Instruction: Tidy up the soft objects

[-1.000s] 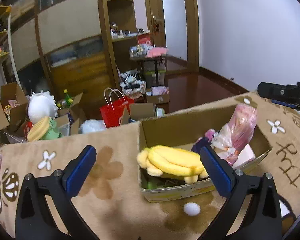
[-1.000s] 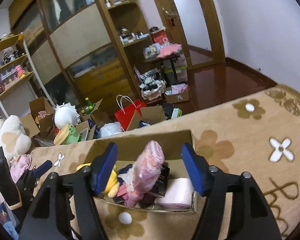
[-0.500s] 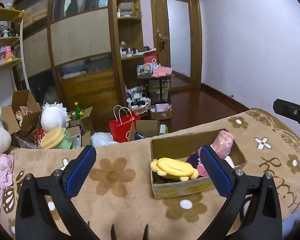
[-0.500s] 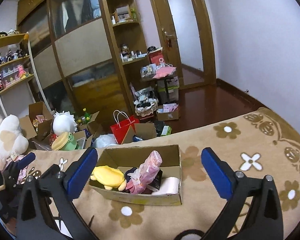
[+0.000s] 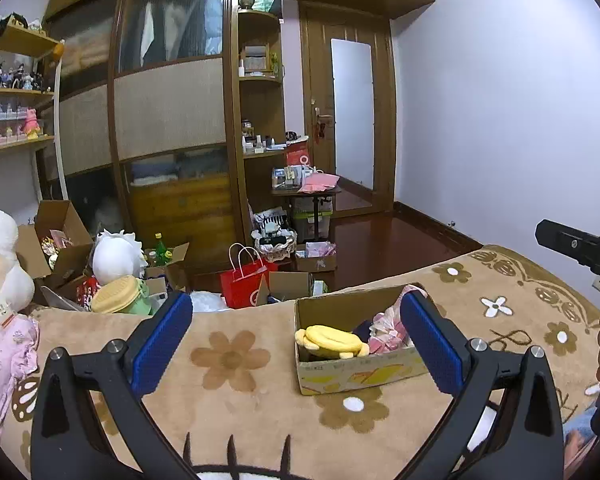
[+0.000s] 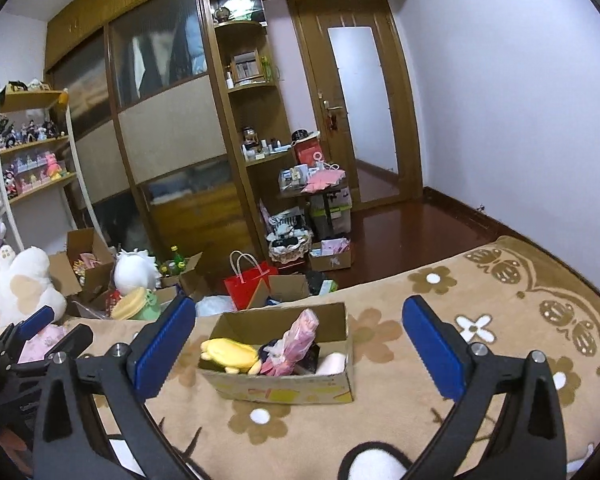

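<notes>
Spread wide and holding nothing: left gripper (image 5: 296,340) and right gripper (image 6: 298,344). Ahead on the flowered blanket (image 6: 480,312), one cardboard box (image 6: 284,388) with a yellow plush (image 6: 230,354), pink wrapped bundle (image 6: 296,340), white roll (image 6: 332,362); darker contents indistinct. Beyond, red bag (image 6: 250,284).

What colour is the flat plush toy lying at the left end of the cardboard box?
Yellow plush toy; clearest in the right wrist view.
</notes>
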Motion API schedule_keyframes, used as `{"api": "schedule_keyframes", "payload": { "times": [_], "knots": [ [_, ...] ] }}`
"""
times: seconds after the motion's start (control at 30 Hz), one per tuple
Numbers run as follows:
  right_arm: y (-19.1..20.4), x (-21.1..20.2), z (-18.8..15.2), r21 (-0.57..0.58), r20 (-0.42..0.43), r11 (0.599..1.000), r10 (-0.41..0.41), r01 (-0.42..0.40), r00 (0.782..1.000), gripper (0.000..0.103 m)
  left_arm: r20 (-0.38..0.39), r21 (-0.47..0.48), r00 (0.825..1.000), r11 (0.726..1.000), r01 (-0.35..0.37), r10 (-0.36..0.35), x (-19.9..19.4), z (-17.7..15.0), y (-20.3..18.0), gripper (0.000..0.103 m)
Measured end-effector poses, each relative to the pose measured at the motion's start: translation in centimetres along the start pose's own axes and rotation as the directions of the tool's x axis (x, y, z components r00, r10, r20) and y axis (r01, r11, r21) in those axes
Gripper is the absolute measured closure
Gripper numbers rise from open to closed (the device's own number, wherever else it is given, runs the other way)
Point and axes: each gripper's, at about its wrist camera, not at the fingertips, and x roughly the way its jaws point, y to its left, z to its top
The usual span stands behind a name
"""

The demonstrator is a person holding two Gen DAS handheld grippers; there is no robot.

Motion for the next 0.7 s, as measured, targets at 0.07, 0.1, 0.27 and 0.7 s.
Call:
{"api": "schedule_keyframes", "payload": {
  "times": [0.07, 0.1, 0.27, 0.7],
  "knots": [
    [0.1, -0.7, -0.4, 0.004, 0.003, 1.000, -0.002, 0.002, 1.000, 0.000, 0.000, 0.007, 1.000, 1.000, 0.002, -0.002, -0.6, -0.4, -0.1, 0.000],
    [0.1, -1.0, -0.7, 0.005, 0.006, 1.000, -0.004, 0.004, 1.000, 0.000, 0.001, 0.009, 1.000, 1.000, 0.003, -0.003, -0.9, -0.7, -0.2, 0.000],
    [0.3, -1.8, -2.3, -0.002, 0.011, 1.000, -0.020, 0.020, 1.000, 0.000, -0.002, 0.008, 1.000, 1.000, 0.007, -0.007, -1.3, -2.4, -0.3, 0.000],
    [1.0, -1.5, -6.2, -0.076, 0.015, 0.996, -0.054, 0.055, 0.998, 0.000, 0.017, 0.049, 1.000, 0.999, 0.021, -0.022, -1.0, -6.1, -0.3, 0.000]
  ]
}}
